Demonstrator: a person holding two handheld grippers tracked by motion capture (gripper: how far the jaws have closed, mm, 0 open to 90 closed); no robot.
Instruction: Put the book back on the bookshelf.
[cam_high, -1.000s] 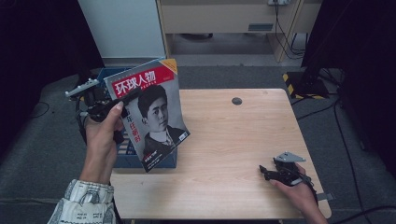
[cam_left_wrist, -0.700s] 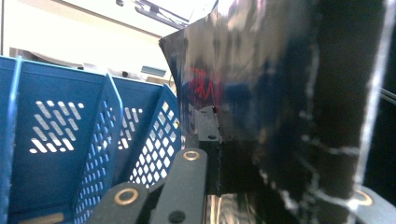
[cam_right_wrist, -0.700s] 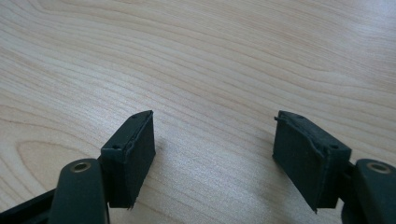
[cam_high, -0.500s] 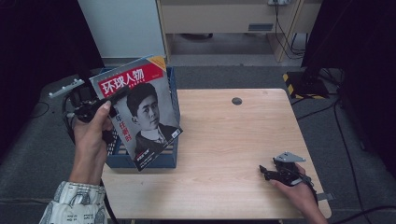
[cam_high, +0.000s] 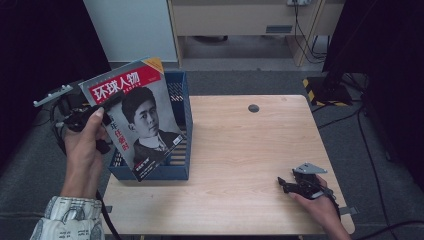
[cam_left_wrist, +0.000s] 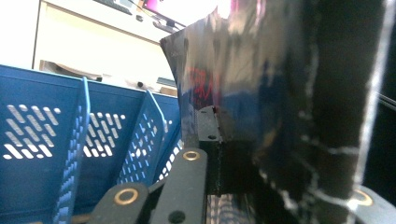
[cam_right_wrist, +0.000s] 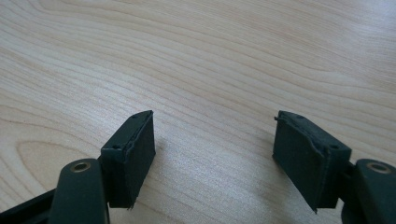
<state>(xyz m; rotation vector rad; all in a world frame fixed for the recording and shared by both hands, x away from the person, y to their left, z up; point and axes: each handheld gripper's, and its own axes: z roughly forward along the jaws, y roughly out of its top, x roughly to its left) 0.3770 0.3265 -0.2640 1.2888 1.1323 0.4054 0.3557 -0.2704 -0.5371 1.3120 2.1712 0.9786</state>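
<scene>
Gripping a magazine (cam_high: 137, 117) by its left edge, the left gripper (cam_high: 107, 107) is clenched on the pages and holds it tilted above the left end of the table (cam_high: 240, 150). From the left gripper view the glossy cover (cam_left_wrist: 261, 93) rises just past the near jaw, pressed against its pad, and takes up the right part of the frame. Below and behind the magazine stands a blue file holder (cam_high: 175, 170) with perforated walls and upright dividers (cam_left_wrist: 79, 140) — the magazine's lower corner overlaps its front wall in the high view, though whether the two touch cannot be told. The holder sits at the table's left edge. Well apart, near the right front corner, the right gripper (cam_high: 295, 184) rests low over the bare wood in the person's right hand. Its jaws are released — the two black pads (cam_right_wrist: 135, 154) stand apart with nothing between them. A small dark round spot (cam_high: 253, 108) lies on the table's far side.
</scene>
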